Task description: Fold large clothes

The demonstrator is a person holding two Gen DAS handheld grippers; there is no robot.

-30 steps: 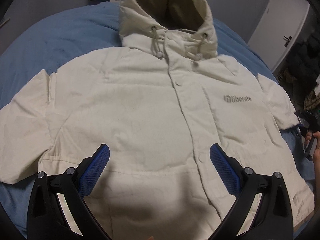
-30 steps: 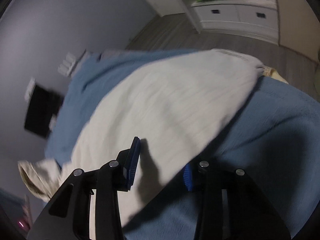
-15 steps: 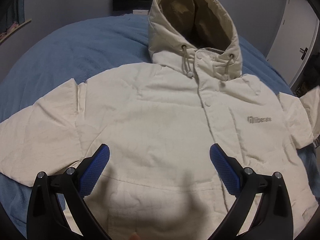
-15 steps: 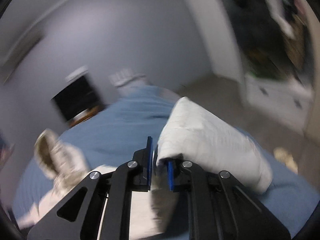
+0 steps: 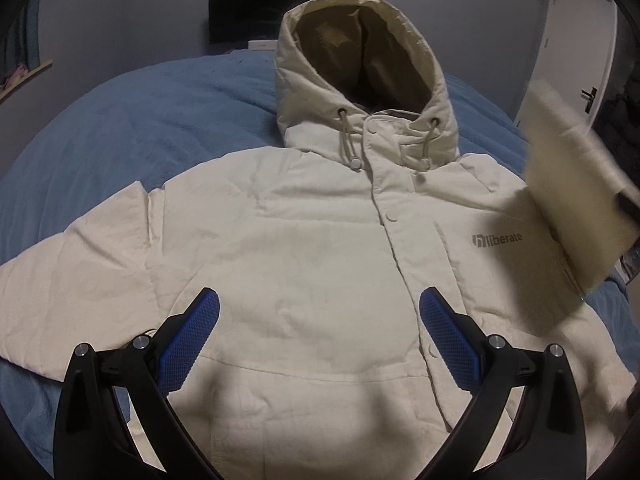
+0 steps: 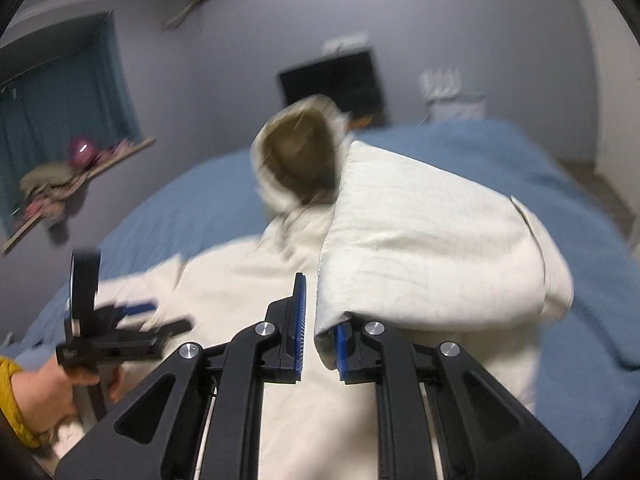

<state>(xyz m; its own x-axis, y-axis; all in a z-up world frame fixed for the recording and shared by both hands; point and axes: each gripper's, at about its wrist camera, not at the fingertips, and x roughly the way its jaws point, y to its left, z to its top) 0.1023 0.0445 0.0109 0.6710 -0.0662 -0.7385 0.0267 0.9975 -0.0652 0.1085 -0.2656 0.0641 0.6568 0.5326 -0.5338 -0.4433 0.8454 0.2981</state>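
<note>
A cream hooded jacket (image 5: 304, 248) lies front-up on a blue bed (image 5: 160, 120), hood at the far end. My left gripper (image 5: 320, 336) is open and empty, hovering over the jacket's lower front. My right gripper (image 6: 320, 332) is shut on the cuff of the jacket's sleeve (image 6: 432, 248), lifted and carried over the chest. That raised sleeve shows blurred at the right of the left wrist view (image 5: 576, 184). The left gripper also shows in the right wrist view (image 6: 108, 332), held in a hand.
A dark screen (image 5: 266, 10) stands against the wall behind the bed. A white door (image 5: 576, 52) is at the right. A shelf with clothes (image 6: 60, 184) hangs on the left wall by a blue curtain.
My right gripper has closed on the sleeve cuff and swung it up and inward over the jacket. The left gripper has pulled back slightly, staying open.
</note>
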